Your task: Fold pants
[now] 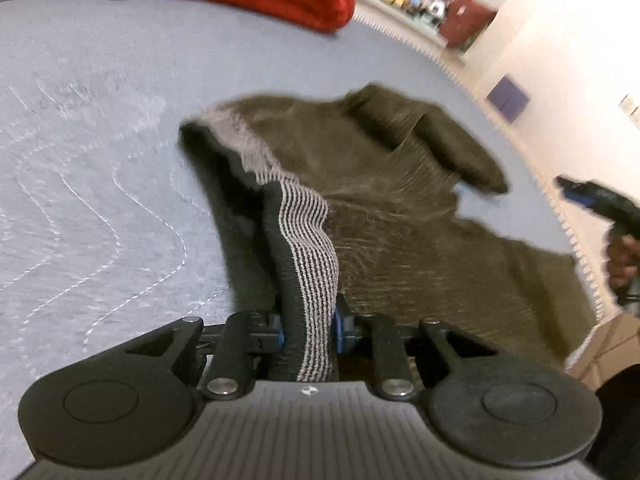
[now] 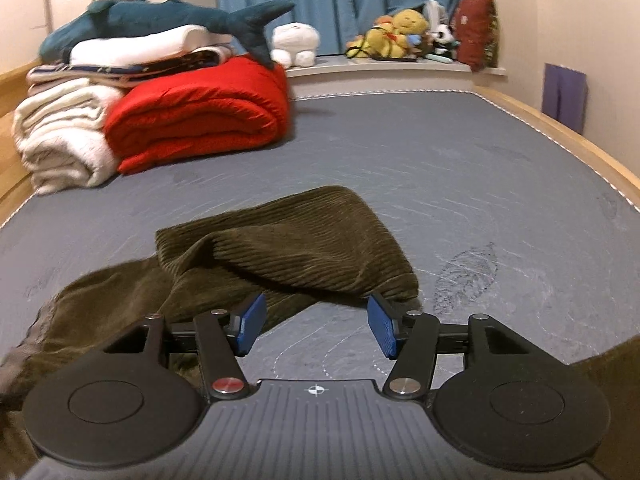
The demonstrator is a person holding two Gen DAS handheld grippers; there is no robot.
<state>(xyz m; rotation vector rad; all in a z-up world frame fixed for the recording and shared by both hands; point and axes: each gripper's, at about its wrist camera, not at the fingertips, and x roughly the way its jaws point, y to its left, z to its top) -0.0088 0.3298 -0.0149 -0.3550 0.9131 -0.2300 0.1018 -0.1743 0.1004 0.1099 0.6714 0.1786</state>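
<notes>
left gripper [image 1: 310, 330] clamps the striped waistband [image 1: 316, 232] of pants [image 1: 400, 216] crumpled on the bed [image 1: 100, 120], anchoring them, while right gripper [image 2: 316, 326] hovers with jaws apart, empty, near a leg [image 2: 288, 240].

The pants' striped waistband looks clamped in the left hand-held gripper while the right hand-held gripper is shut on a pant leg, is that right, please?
Not quite. The right hand-held gripper is open, with only bare mattress between its blue pads; the right wrist view shows this. The rest holds: the left hand-held gripper is clamped on the striped waistband of the pants.
</notes>
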